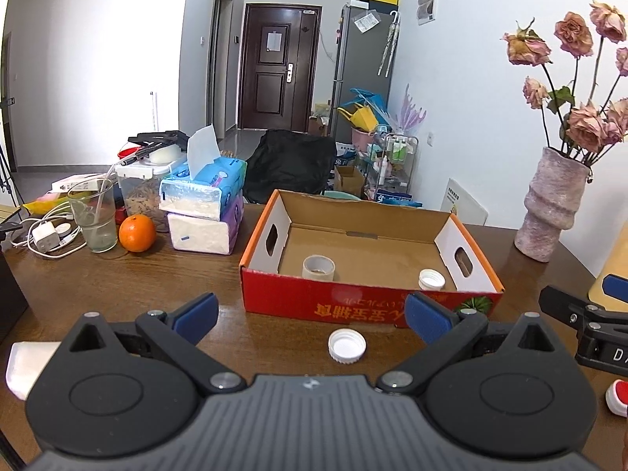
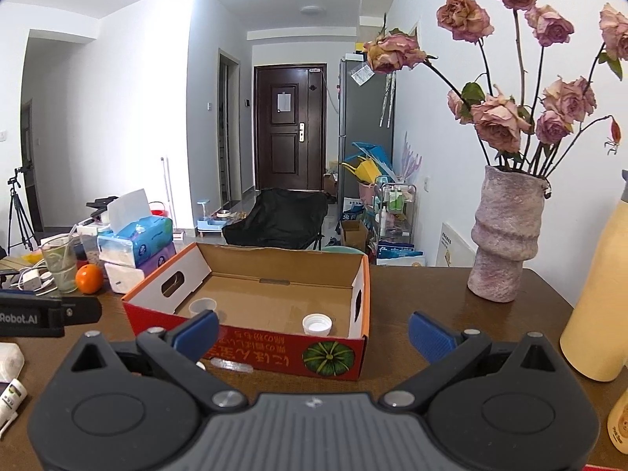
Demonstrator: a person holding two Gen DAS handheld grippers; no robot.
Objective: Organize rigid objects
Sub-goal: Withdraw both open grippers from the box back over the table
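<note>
A white ribbed plastic bottle cap [image 1: 347,345] lay open side up on the dark wooden tabletop [image 1: 117,286], just in front of the red cardboard box [image 1: 365,306]. The left gripper [image 1: 312,316] hovered over it, blue-padded fingers [image 1: 196,314] spread wide and empty. Inside the box sat a beige tape roll [image 1: 318,267] and a second white cap [image 1: 431,279]. The right gripper [image 2: 313,331] was likewise spread, holding nothing.

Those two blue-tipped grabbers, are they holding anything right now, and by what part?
No. The left gripper and right gripper are both open with nothing between their pads. A white cap lies on the table before the left one, untouched.
</note>
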